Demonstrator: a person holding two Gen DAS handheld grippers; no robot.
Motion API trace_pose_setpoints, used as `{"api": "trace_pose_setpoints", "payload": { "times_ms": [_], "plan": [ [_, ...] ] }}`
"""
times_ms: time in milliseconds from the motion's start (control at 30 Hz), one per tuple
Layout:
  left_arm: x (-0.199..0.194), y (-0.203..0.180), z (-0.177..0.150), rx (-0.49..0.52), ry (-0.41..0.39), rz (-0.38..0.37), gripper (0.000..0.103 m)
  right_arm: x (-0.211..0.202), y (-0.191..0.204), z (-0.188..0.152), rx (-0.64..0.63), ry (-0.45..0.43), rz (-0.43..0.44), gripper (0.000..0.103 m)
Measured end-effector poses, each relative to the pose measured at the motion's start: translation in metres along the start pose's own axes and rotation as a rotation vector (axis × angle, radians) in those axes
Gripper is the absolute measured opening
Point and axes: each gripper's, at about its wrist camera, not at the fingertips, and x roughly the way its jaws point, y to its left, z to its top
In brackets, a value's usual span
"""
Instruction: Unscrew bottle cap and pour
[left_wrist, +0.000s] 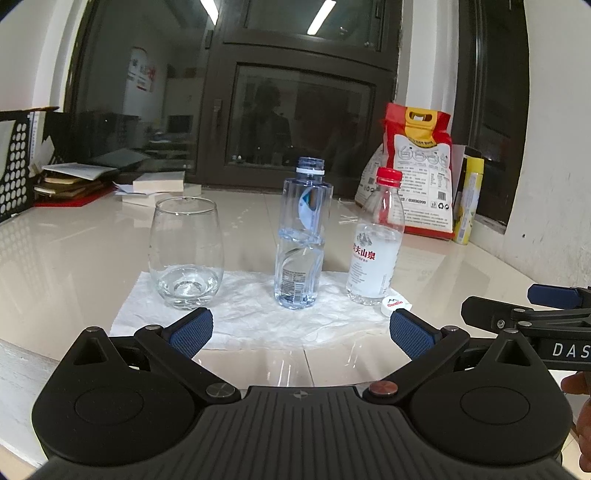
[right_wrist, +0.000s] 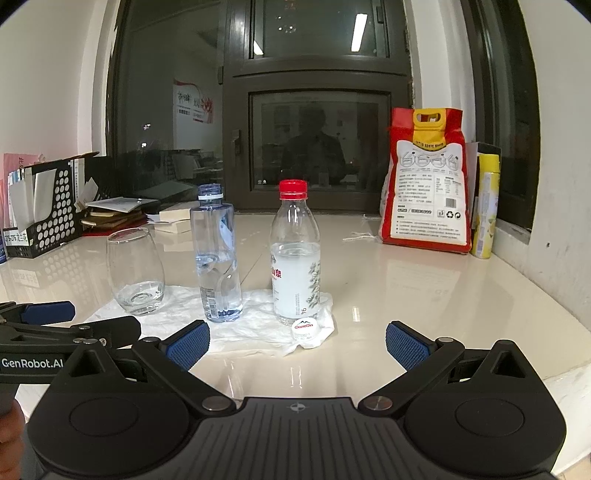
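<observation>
A glossy cream tabletop (right_wrist: 424, 295) runs back to a dark-framed window (right_wrist: 317, 140) between white walls (right_wrist: 557, 184). The black glass reflects ceiling strip lights (right_wrist: 359, 32) and a dim office.

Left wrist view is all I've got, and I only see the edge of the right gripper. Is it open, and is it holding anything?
Observer: The right gripper is open, blue pads wide apart, nothing between them.
Operator: Is the loose white cap on the tissue or the bare counter?
Observer: From the right wrist view, it lies on the tissue's crumpled edge, just in front of the red-capped bottle.
Operator: What's left of the glass?
Observer: A black perforated file holder, with upright papers standing in it.
</observation>
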Motion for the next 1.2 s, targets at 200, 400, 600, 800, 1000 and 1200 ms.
{"api": "trace_pose_setpoints", "payload": {
  "times_ms": [200,400,600,800,1000,1200],
  "plan": [
    [0.001,-0.003,0.001,-0.001,-0.001,0.002,0.103,-0.002,0.0,-0.001,-0.004,0.0,0.004,0.103],
    [-0.008,0.03,-0.003,0.007,-0.004,-0.025,0.103,-0.001,0.004,0.001,-0.003,-0.001,0.0,0.103],
    [-0.009,0.033,-0.003,0.008,-0.004,-0.028,0.103,-0.003,0.004,0.001,-0.008,-0.001,0.004,0.103],
    [-0.011,0.04,-0.002,0.009,-0.005,-0.034,0.103,0.0,0.009,0.002,-0.005,0.001,-0.004,0.103],
    [-0.011,0.039,-0.003,0.005,-0.003,-0.034,0.103,-0.001,0.008,0.001,-0.008,0.003,-0.001,0.103],
    [-0.011,0.043,-0.002,0.006,0.001,-0.036,0.103,0.002,0.013,0.002,-0.005,0.006,-0.008,0.103]
  ]
}}
